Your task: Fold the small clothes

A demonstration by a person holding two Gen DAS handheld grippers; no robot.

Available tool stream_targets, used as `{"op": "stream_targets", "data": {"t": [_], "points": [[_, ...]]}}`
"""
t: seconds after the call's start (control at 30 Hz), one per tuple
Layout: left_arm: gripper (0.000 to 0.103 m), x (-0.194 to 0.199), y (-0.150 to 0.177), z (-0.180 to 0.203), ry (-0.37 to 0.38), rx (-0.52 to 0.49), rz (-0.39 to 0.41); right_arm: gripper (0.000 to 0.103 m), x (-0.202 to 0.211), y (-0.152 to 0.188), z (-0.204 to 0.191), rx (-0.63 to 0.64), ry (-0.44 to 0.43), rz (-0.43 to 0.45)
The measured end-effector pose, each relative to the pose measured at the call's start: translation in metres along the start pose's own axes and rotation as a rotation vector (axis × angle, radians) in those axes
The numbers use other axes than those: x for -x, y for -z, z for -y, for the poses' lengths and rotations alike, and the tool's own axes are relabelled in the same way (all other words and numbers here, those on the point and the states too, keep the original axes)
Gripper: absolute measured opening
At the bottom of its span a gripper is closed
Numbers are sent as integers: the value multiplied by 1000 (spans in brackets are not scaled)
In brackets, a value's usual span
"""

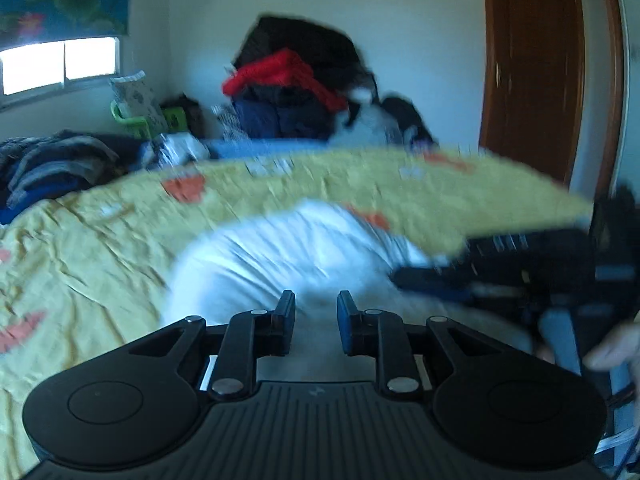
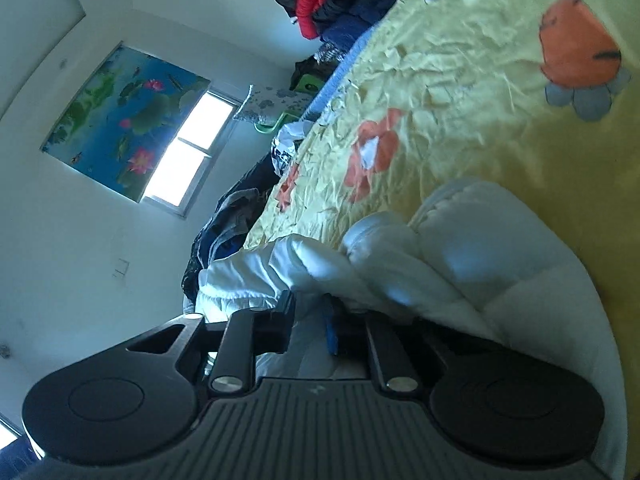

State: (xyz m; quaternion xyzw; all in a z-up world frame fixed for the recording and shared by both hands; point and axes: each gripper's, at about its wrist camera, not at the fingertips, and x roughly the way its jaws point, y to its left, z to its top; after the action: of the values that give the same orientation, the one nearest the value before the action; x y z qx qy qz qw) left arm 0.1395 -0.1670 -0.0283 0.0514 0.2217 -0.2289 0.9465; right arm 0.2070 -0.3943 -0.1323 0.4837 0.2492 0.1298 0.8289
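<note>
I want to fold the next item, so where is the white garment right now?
The white garment lies on the yellow bedspread, bunched just ahead of the right gripper; the left wrist view shows it blurred ahead of the left gripper.

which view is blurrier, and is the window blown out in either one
Left wrist view: heavy motion blur smears the white garment and the yellow bedspread; the window is blown out white. Right wrist view: sharper, rolled sideways, crisp bedspread wrinkles; its window is overexposed too.
</note>
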Motion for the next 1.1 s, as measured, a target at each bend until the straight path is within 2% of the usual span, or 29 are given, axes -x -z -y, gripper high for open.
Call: {"op": "stream_targets", "data": {"t": [0.03,0.1,0.17,0.2,0.23,0.3,0.37,0.47,0.53,0.6,0.63,0.67,0.77,0.93,1.1], "points": [[26,6,-5,-8,-26,-10,23,31,1,-2,-4,13,8,-11],[28,9,-16,-22,-87,-43,42,50,7,-7,-23,62,43,-42],[28,1,-20,-35,-151,-66,32,70,15,-13,-57,157,88,-47],[28,-3,-19,-39,-175,-68,23,77,16,-15,-78,223,104,-47],[28,-7,-16,-40,-188,-66,12,77,17,-17,-95,279,95,-50],[27,-9,-7,-34,-185,-63,4,77,11,-21,-127,339,17,-85],[27,-7,2,-20,-190,-108,31,77,-10,-24,-146,337,-36,-174],[27,-3,11,3,-196,-199,53,76,-57,-26,-151,346,-1,-291],[27,-7,14,11,-170,-259,20,78,-84,-25,-143,370,62,-337],[27,-16,14,14,-160,-297,-18,65,-103,-24,-131,433,149,-348],[27,-21,12,10,-141,-278,-42,61,-111,-27,-117,423,175,-345],[27,-26,8,4,-116,-238,-63,53,-112,-29,-103,377,182,-332],[28,-39,5,-11,-57,-136,-105,39,-115,-33,-69,260,161,-290],[28,-60,9,-22,-10,-58,-148,37,-132,-24,-63,310,195,-290],[28,-63,18,-15,-31,-96,-136,35,-132,-22,-54,297,158,-260]]}}
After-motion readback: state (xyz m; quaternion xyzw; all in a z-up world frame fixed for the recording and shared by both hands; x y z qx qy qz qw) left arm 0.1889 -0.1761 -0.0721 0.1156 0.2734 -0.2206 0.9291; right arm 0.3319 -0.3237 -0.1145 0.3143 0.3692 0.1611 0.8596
